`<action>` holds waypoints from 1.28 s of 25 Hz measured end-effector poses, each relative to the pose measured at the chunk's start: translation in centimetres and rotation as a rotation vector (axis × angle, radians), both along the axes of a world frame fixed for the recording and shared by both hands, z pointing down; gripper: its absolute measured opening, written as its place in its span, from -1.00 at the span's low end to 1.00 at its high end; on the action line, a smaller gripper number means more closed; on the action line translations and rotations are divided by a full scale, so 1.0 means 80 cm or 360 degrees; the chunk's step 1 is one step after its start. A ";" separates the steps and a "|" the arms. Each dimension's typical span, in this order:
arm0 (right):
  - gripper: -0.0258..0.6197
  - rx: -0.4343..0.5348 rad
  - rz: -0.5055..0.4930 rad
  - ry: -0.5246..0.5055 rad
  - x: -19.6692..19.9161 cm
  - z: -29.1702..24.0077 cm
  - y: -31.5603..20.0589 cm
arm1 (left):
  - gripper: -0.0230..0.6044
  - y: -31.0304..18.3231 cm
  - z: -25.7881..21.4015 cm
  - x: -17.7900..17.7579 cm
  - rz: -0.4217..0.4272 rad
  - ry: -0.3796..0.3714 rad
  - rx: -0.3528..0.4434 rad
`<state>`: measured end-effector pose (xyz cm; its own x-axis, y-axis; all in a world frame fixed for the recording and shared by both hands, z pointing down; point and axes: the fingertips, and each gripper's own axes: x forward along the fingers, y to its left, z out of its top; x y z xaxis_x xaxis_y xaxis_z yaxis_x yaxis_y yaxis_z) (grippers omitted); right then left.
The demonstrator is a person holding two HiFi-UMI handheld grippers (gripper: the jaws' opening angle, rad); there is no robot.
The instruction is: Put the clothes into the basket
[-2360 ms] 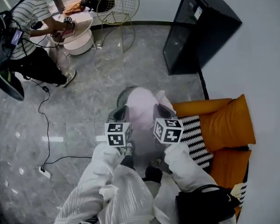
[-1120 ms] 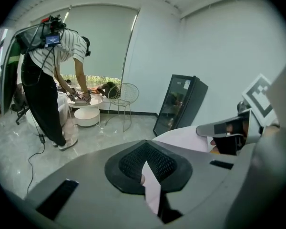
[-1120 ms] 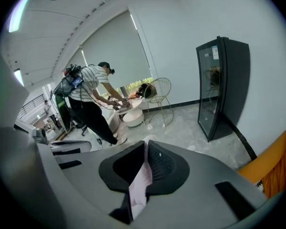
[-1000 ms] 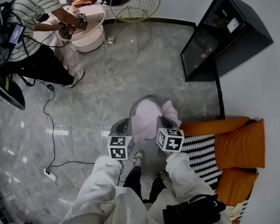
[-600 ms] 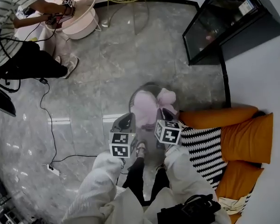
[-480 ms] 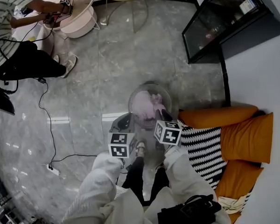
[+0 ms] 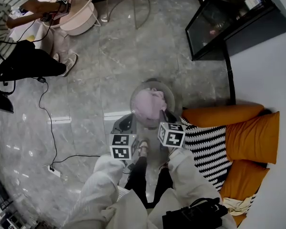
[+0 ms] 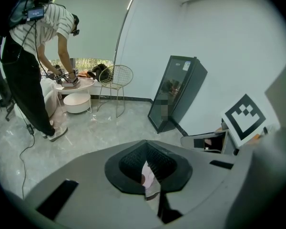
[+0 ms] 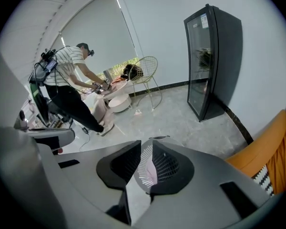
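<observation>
1. Two grippers, one piece of clothing: the pink garment (image 7: 149,102) now lies bundled inside the basket (image 7: 173,99), just ahead of both sets of jaws. A couple of seconds ago it hung between them, above the rim.
2. On the right gripper (image 9: 147,161) the jaws have just been opening and stand partly spread. Through the gap I see the basket's white slatted wall with pink cloth beyond it, and nothing is pressed between the pads.
3. On the left gripper (image 8: 146,154) the jaws stand only a narrow slit apart. Pink cloth shows through that slit, past the tips, and I judge that nothing is pinched there.
4. Both grippers have come down with the garment. In the head view their tips sit at the basket's near edge, the left ones by the near-left rim and the right ones by the near-right rim. One fold of the garment lies close against the right tips.
5. My reading is that the drop is made and this piece counts as in the basket.
6. The risk I see is that the fold near the right jaws could catch as I pull away. I would keep both sets of jaws spread and lift clear of the rim.
7. Whether more clothes remain, I cannot tell from these views.
</observation>
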<state>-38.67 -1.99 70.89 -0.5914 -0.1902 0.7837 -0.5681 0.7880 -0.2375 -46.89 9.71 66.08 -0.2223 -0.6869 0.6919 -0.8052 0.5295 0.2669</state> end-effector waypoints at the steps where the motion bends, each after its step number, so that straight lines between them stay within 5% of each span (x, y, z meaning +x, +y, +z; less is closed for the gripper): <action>1: -0.70 0.0004 0.0001 -0.0022 0.000 -0.005 0.000 | -0.93 0.001 -0.002 0.002 -0.0003 -0.0001 0.0002; 13: -0.79 0.0106 -0.0049 -0.0262 0.021 -0.123 -0.012 | -0.93 -0.015 -0.083 0.016 -0.0015 -0.0100 0.0129; 25: -0.83 0.0343 -0.0015 -0.0534 0.081 -0.288 -0.014 | -0.93 -0.056 -0.214 0.078 0.0082 -0.0193 0.0377; 32: -0.83 0.0442 -0.0029 -0.0567 0.123 -0.329 -0.014 | -0.93 -0.059 -0.246 0.120 0.0134 -0.0254 0.0383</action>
<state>-28.86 -3.15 44.59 -0.8203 -0.3515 0.4512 -0.4746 0.8585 -0.1941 -37.32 4.97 46.42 -0.2506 -0.8477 0.4676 -0.8855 0.3959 0.2431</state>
